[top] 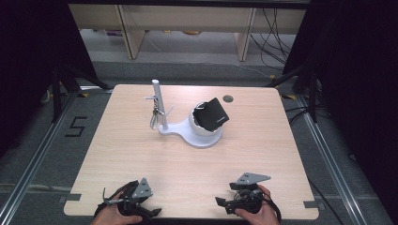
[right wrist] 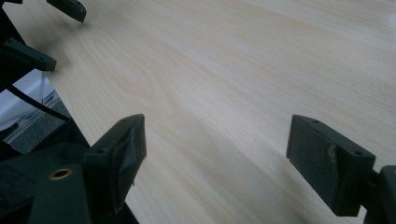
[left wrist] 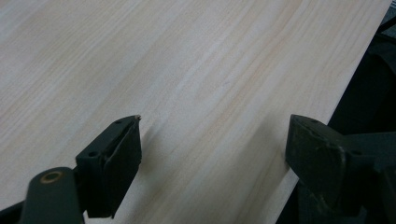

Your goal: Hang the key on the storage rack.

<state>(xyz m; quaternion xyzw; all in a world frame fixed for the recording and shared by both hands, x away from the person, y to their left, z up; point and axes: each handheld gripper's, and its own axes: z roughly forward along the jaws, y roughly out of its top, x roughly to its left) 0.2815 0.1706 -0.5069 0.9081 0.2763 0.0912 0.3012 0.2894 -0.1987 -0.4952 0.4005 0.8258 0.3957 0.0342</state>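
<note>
High view, lower frame: my left gripper (top: 152, 212) and right gripper (top: 219, 202) rest on the table (top: 187, 159), jaws wide apart, empty; stand (top: 187, 131) at centre.

At six o'clock in the high view the frame's lower edge cuts off both hands, so we see only knuckles behind the left gripper (top: 149, 212) and the right gripper (top: 224, 205). On the white stand (top: 187, 133) near the table's middle, the small metal things hanging from the post (top: 158, 107) are too small for us to name. The black object (top: 213, 115) hides most of the stand's cup, and we cannot tell what it is. In the right gripper view the other gripper's jaws at eleven o'clock are cropped by the edge.
</note>
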